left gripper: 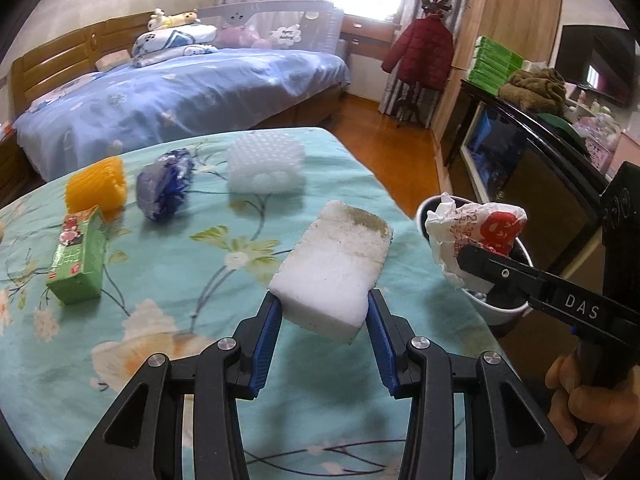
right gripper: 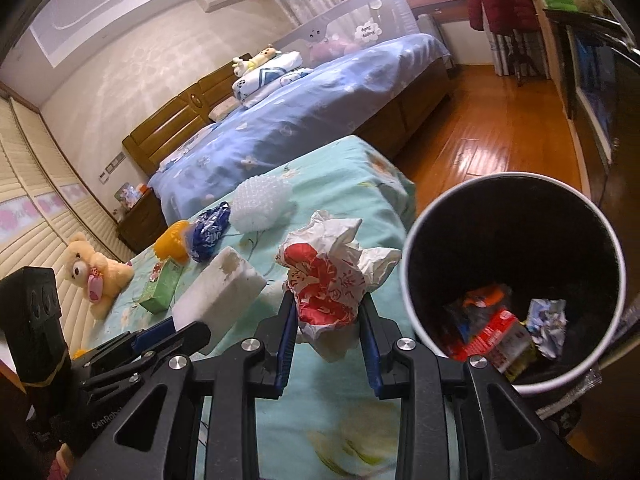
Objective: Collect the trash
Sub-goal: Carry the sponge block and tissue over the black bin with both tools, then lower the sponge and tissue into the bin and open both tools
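Now both of my tongs are loaded; the left tongs [left gripper: 325, 312] are pinching the grubby white foam block [left gripper: 334, 268] by its near end, lifted just above the floral tabletop [left gripper: 160, 344]; the right tongs [right gripper: 329, 326] are pressed onto a crumpled red-and-white wrapper [right gripper: 326, 284], held beside the rim of the bin [right gripper: 420, 320] rather than over its mouth. The step in hand, as I judge it, is the carry to the bin; some rubbish already lies at its bottom, a red carton and balled paper among it. Next I should swing the right tongs further to the right until the wrapper hangs over the dark opening, then spread them; the foam block should follow, and being long it may need tipping end-first to clear the rim. Left on the tabletop are a green carton [left gripper: 78, 258], an orange mesh piece [left gripper: 96, 184], a blue crinkled bag [left gripper: 166, 184] and a white bubbled foam pad [left gripper: 264, 168]; those call for further trips.
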A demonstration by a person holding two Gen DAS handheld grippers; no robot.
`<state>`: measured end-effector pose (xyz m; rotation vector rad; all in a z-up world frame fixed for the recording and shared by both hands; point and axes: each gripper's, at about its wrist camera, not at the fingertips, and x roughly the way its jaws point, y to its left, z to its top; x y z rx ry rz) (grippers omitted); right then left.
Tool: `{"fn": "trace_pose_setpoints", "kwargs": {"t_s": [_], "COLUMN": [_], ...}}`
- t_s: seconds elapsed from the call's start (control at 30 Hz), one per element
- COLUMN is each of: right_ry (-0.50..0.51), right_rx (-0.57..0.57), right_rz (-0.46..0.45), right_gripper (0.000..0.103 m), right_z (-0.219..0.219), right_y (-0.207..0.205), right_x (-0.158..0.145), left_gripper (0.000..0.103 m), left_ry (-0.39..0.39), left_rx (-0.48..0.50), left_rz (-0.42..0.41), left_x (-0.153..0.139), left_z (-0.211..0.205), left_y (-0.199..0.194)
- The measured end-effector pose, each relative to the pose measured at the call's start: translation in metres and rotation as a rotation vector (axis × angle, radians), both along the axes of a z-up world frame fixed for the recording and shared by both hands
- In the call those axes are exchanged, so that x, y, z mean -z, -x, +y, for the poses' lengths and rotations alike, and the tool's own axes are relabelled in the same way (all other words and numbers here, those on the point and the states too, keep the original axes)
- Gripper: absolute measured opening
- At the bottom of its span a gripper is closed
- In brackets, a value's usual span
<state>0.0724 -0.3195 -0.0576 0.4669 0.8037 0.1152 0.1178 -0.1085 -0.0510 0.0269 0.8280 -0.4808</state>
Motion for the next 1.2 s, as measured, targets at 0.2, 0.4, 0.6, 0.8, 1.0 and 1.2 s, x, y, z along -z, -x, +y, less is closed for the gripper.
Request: {"fn": "trace_pose_setpoints", "kwargs": {"t_s": [0.2,0.4,0.6,0.8,1.0,1.2], "right_ry": [0.003,0.007,0.003,0.007,0.008,0.013], "right_rx": [0.040,0.079,0.123,0.156,0.178,0.190], "right_rz": [-0.001,0.006,0.004,0.013,0.023,0.031], "right_gripper": [0.029,0.030,0.030,0.030,0.030,0.030], "right_z": [-0.019,-0.038,-0.058,-0.073,-0.085,-0.094], "right_y": [0.013,0.024,0.031,0.035,0.039,0.038], "right_x": [-0.002,-0.001,0.000,0.003,0.005,0.007], "left_gripper": [0.042,0.042,0.042,0.042,0.042,0.042], "left_ry": [-0.005,-0.006,-0.013,-0.017,-0.026,-0.032], "left_rx": [0.041,0.075,0.106,0.130,0.148,0.161], "left_rz": [-0.007,-0.015,-0.022,-0.021,-0.018,-0.018], "left_x": [-0.005,-0.008,-0.009,-0.008,-0.003,-0.001], "left_z": [-0.022,-0.039,-0.057,-0.074,-0.090,-0.104], "left_y": [0.008,0.010,0.011,0.008,0.006,0.002]}}
